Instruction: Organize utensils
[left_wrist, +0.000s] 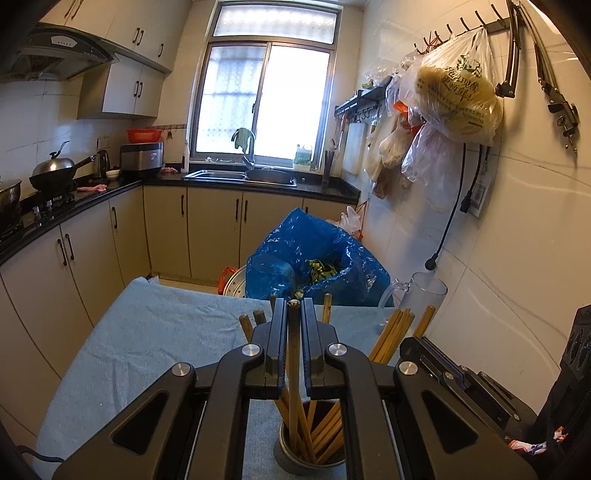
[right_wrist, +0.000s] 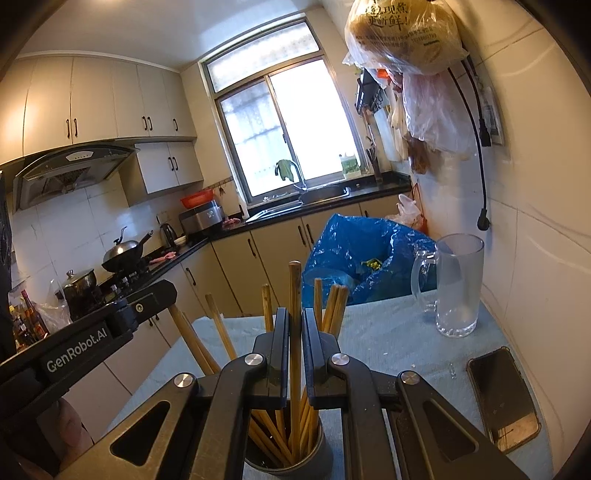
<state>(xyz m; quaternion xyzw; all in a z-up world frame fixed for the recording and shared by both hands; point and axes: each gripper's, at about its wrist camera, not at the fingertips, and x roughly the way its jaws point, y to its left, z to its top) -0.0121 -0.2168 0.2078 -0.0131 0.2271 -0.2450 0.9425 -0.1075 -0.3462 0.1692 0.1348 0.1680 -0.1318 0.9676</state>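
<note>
Placing step: left tool (left_wrist: 294, 314) and right tool (right_wrist: 294, 321) each clenched on one chopstick (left_wrist: 293, 369) standing in the metal holder (right_wrist: 295, 458) on the bench (right_wrist: 388, 332); next, probably releasing both.

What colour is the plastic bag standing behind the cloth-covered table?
The plastic bag is bright blue, seen best from the right wrist view.

A home kitchen: range hood (left_wrist: 55, 51) over a wok (left_wrist: 55, 173), sink (left_wrist: 240, 176) under the window (left_wrist: 266, 96).
</note>
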